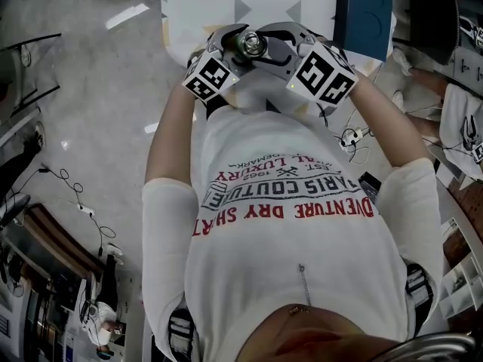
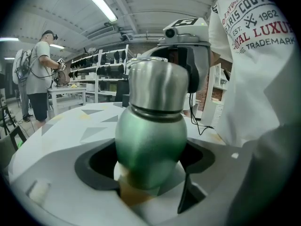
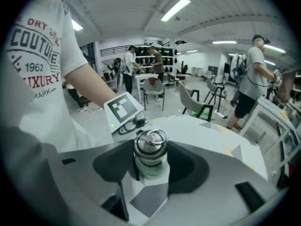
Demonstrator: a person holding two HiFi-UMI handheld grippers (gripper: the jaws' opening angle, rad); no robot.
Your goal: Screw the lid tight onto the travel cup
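Observation:
The travel cup is held in the air close to the person's chest, above the table's near edge. Its green body [image 2: 150, 140] fills the left gripper view, and my left gripper [image 2: 150, 173] is shut on it low down. The steel lid [image 2: 157, 86] sits on top of the cup. In the right gripper view the lid [image 3: 150, 149], with a wire ring on its top, stands between the pads of my right gripper [image 3: 149, 168], which is shut on it. From the head view, the left gripper [image 1: 230, 45] and right gripper [image 1: 281, 47] meet around the lid [image 1: 250, 44].
A white table [image 1: 196, 6] with grey triangles lies just beyond the grippers, with a blue box [image 1: 366, 6] at its right. Cables [image 1: 351, 138] hang at the person's right. Other people [image 3: 251, 79] and chairs [image 3: 197, 102] stand farther off in the hall.

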